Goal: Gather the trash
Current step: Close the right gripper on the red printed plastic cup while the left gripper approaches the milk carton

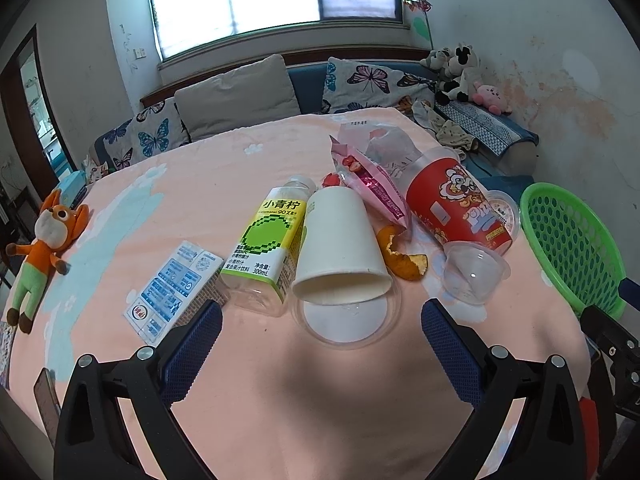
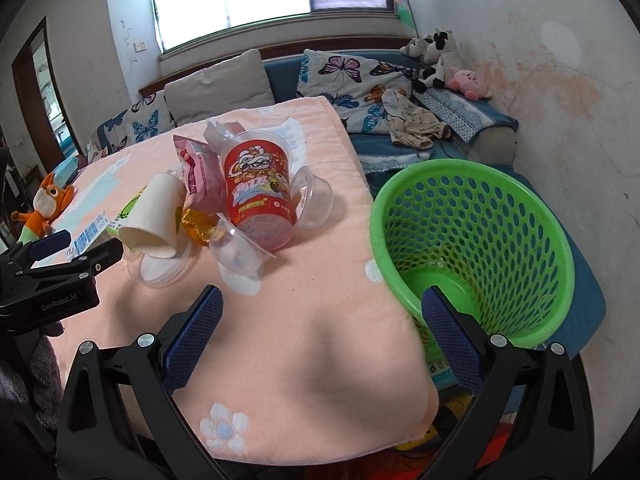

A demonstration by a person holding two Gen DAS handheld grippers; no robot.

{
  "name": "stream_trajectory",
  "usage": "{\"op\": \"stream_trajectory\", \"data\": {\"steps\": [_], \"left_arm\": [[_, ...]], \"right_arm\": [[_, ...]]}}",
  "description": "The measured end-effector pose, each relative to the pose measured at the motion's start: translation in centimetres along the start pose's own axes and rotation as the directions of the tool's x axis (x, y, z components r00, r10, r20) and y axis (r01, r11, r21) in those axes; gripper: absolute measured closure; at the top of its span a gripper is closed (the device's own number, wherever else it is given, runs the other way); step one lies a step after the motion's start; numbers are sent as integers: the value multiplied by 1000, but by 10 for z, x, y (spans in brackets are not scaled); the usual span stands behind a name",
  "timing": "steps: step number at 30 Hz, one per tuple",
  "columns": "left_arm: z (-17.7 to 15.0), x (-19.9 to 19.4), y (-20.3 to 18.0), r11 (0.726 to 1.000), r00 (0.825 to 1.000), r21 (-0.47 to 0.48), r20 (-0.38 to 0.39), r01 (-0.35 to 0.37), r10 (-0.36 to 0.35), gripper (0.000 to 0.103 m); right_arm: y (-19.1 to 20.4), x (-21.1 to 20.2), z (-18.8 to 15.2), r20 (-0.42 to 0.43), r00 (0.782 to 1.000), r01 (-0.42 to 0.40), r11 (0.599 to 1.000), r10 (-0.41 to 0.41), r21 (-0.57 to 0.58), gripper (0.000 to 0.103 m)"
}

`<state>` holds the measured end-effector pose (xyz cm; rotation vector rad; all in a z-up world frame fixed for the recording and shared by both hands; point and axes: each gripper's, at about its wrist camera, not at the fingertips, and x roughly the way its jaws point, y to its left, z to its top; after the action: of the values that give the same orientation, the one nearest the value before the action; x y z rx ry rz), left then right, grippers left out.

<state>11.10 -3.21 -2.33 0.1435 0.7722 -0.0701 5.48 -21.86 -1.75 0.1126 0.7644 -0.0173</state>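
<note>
Trash lies in a heap on the pink cloth: a white paper cup (image 1: 340, 248) on its side over a clear lid (image 1: 347, 320), a lime juice bottle (image 1: 266, 248), a milk carton (image 1: 174, 290), orange peel (image 1: 404, 256), a pink snack bag (image 1: 372, 184), a red snack tub (image 1: 456, 204) and clear plastic cups (image 1: 474, 272). My left gripper (image 1: 322, 322) is open just short of the paper cup and holds nothing. My right gripper (image 2: 322, 312) is open too, above the cloth near the table corner. The green basket (image 2: 476, 240) stands right of the table, beside the right finger.
A stuffed fox (image 1: 44, 240) lies at the table's left edge and a phone (image 1: 46, 400) near the front left. Behind the table is a sofa with butterfly cushions (image 1: 360, 80) and plush toys (image 1: 460, 68). The left gripper's body (image 2: 52, 280) shows at the right view's left side.
</note>
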Motion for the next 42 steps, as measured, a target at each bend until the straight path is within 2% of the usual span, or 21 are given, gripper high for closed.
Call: {"op": "stream_trajectory", "data": {"steps": [22,30,42], "left_arm": [[4,-15,31,999,1000,-31,7,-25,26,6],[15,-17,49,998,1000,-53,8,-21,22,6],[29,-4,91,990,997,-116,-13,-83,82,7]], "right_arm": [[17,-2,18,17,999,-41,997,42,-60,7],[20,16,43,-17,995,-101,990,100,-97,12],[27,59,91,-75,982,-184,976,176,-117,19]]}}
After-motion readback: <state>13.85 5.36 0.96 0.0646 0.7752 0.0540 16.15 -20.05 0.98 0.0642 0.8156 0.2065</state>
